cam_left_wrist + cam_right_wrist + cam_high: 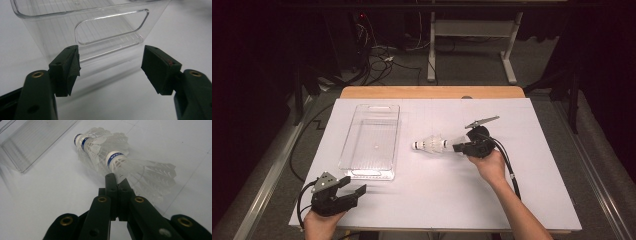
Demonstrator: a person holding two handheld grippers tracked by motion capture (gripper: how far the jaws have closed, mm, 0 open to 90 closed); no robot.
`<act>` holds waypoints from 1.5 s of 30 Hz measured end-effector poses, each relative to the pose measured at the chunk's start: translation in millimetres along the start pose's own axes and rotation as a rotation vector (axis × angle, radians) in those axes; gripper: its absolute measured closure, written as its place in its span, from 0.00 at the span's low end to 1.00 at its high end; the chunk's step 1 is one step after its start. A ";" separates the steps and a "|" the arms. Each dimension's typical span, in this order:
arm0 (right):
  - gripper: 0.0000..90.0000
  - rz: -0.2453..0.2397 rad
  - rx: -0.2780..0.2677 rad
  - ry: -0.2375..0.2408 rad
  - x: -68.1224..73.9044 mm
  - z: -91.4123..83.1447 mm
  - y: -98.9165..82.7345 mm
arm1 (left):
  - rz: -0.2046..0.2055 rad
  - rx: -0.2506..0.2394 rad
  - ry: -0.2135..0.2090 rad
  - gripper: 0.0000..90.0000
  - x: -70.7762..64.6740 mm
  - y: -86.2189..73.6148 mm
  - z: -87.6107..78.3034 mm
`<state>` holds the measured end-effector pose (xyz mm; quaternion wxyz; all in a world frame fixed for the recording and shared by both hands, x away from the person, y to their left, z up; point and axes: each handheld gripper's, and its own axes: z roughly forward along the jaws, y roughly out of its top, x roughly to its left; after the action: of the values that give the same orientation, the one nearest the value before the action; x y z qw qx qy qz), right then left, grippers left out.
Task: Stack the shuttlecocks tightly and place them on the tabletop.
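High view: clear bin (371,141) holds nothing; right gripper (458,147) clenched on shuttlecock stack (431,144); left gripper (353,189) released.

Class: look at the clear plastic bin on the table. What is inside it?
Nothing shows inside the clear bin: only its ribbed floor. The shuttlecocks lie outside, to its right, pinched by the right gripper. Its walls hide nothing.

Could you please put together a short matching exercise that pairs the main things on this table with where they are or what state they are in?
Things:
1. clear plastic bin
2. shuttlecocks
3. left gripper
4. right gripper

States:
A. jaws closed, at the feathers of the nearest shuttlecock
B. empty, on the left half of the white sheet
C. jaws apart, nothing between them, facing the bin's near end
D. nested in a row, lying on their side at mid-table

Pairs: 1-B, 2-D, 3-C, 4-A
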<state>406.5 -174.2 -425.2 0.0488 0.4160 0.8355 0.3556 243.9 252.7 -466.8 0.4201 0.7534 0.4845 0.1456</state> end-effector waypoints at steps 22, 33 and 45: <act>1.00 -0.011 0.005 0.024 3.7 16.9 8.0 | 0.002 0.001 -0.001 0.35 -0.2 0.0 0.1; 1.00 -0.022 0.008 0.040 7.1 22.1 11.6 | 0.002 0.001 -0.001 0.35 -0.2 0.0 0.1; 1.00 -0.032 0.008 0.059 10.8 25.7 14.2 | 0.003 0.002 -0.003 0.35 0.0 0.2 0.3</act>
<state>418.6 -146.4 -432.9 0.0280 0.3923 0.8445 0.3635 244.2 252.6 -466.9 0.4199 0.7546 0.4830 0.1446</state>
